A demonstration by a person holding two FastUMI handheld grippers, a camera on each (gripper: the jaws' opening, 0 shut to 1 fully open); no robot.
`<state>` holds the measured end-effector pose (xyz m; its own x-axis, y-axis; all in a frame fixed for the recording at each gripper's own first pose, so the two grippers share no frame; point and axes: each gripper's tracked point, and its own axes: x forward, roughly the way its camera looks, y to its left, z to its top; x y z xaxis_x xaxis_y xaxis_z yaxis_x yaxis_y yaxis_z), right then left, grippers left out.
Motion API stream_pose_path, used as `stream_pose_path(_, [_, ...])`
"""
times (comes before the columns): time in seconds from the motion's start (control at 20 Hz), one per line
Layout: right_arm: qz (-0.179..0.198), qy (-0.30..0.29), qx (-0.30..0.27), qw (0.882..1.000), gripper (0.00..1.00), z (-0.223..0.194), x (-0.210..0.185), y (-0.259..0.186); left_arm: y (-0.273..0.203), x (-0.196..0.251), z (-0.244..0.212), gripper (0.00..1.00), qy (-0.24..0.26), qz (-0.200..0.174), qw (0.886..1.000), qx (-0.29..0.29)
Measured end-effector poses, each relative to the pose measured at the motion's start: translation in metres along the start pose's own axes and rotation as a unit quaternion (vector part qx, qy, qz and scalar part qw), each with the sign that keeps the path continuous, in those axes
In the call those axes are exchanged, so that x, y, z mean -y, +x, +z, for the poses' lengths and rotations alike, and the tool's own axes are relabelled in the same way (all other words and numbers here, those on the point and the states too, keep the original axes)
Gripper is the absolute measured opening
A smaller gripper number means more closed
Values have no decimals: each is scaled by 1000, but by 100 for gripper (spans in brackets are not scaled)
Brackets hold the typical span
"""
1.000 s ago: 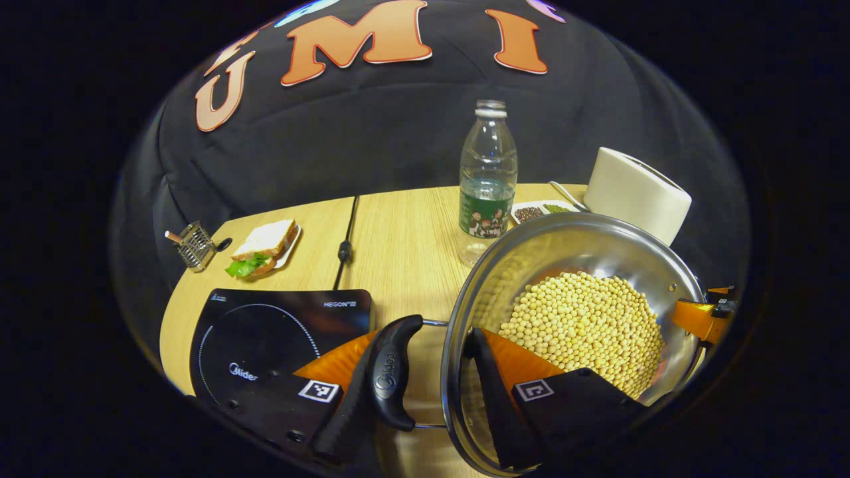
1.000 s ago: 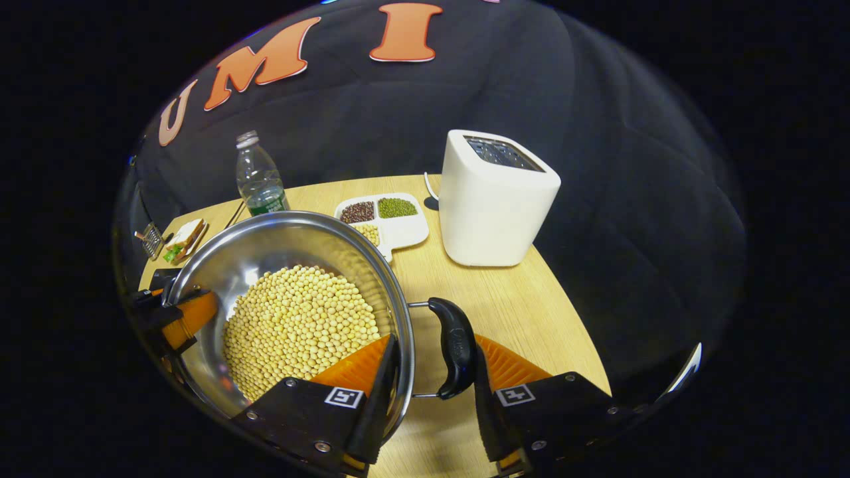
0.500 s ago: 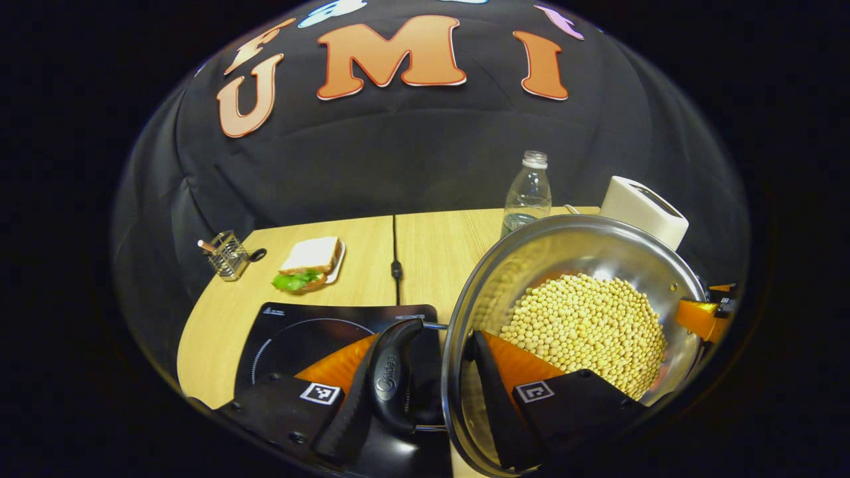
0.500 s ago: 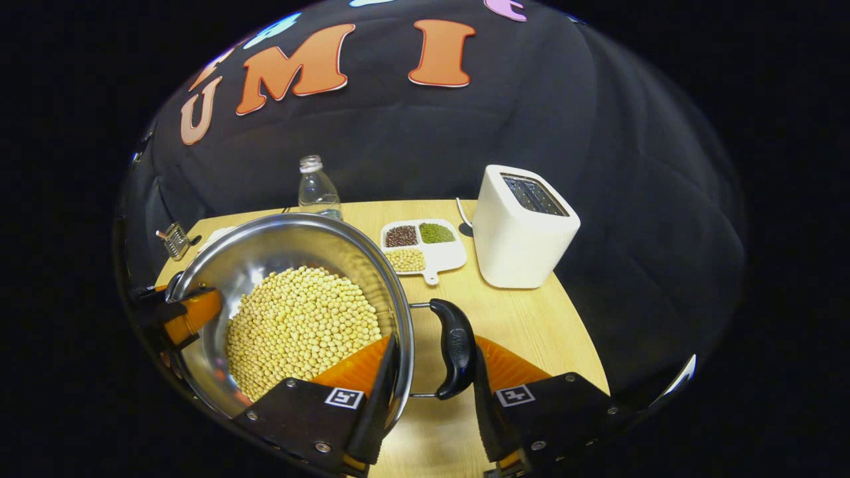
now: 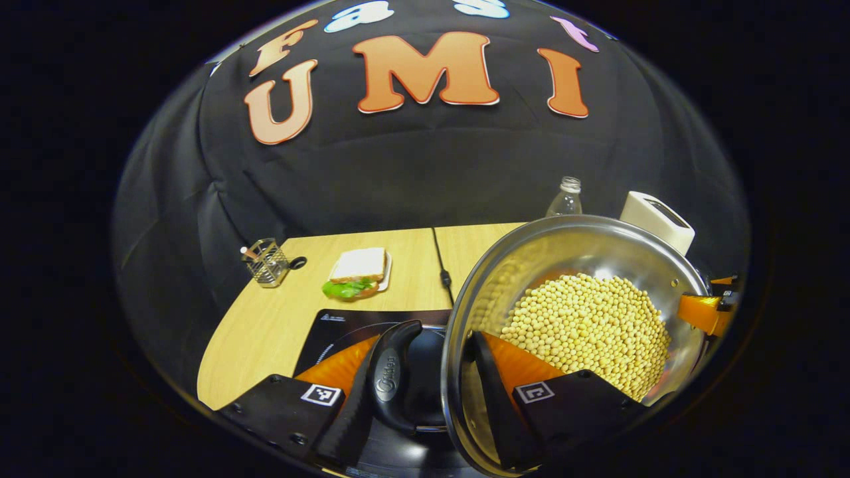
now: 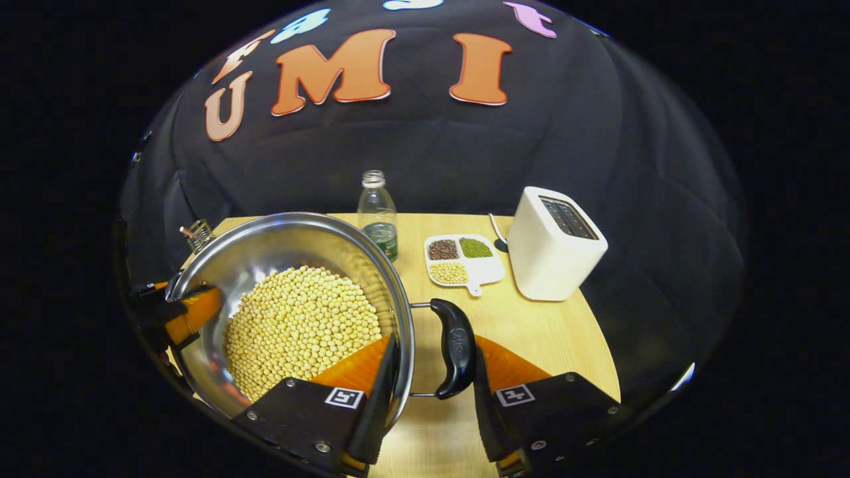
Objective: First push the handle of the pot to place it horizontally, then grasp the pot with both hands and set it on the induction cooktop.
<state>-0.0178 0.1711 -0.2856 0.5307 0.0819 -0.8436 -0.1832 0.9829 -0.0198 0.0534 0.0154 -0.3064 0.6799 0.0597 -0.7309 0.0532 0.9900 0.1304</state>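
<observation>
My left tongs (image 5: 422, 392) clamp the pot (image 5: 576, 245) by its rim and left handle (image 5: 392, 378); my right tongs (image 6: 428, 388) clamp the right handle (image 6: 455, 348). Bean-laden, rigid, slick steel: heavy, I judge. Cooktop (image 5: 345, 328) lies just beneath the left tongs, desk (image 6: 551, 332) beyond.

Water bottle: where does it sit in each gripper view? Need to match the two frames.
Left gripper view: water bottle upper right, only its top clearing the pot rim, left of the toaster.
Right gripper view: bottle centre, behind the pot, left of the bean tray.
Shared landmark: the white toaster.
</observation>
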Motion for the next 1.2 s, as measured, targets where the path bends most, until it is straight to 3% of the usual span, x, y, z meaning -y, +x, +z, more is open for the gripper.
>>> stream_pose_path(0.1, [12, -6, 0, 1000, 53, 1, -17, 1, -6, -22, -1, 80, -2, 12, 1000, 3])
stream_pose_path(0.15, [16, -9, -2, 1000, 58, 4, -27, 4, -2, -35, -5, 80, -1, 19, 1000, 3])
stream_pose_path(0.4, [40, -24, -5, 999, 58, 5, -72, 8, -6, -83, -12, 77, -1, 48, 999, 5])
stream_pose_path(0.5, [49, -26, -6, 998, 53, 6, -87, 11, -7, -98, -15, 80, 1, 58, 998, 6])
stream_pose_path(0.55, [52, -28, -5, 998, 58, 7, -94, 13, -7, -105, -16, 80, 2, 62, 998, 7])
stream_pose_path(0.65, [58, -32, -7, 998, 58, 6, -107, 16, -7, -119, -21, 83, 0, 70, 998, 7])
stream_pose_path(0.95, [73, -48, -10, 996, 58, 0, -140, 22, 0, -155, -39, 76, -33, 78, 996, -13])
stream_pose_path(1.05, [77, -57, -6, 995, 58, 2, -154, 24, 5, -167, -42, 84, -53, 78, 995, -22])
stream_pose_path(1.1, [77, -61, -5, 995, 53, 1, -159, 26, 7, -172, -44, 81, -55, 80, 995, -22])
stream_pose_path(1.15, [77, -60, -5, 995, 53, 0, -162, 28, 7, -176, -47, 77, -56, 82, 995, -22])
stream_pose_path(1.2, [79, -57, -10, 995, 58, -3, -165, 31, 8, -179, -50, 81, -56, 82, 995, -23])
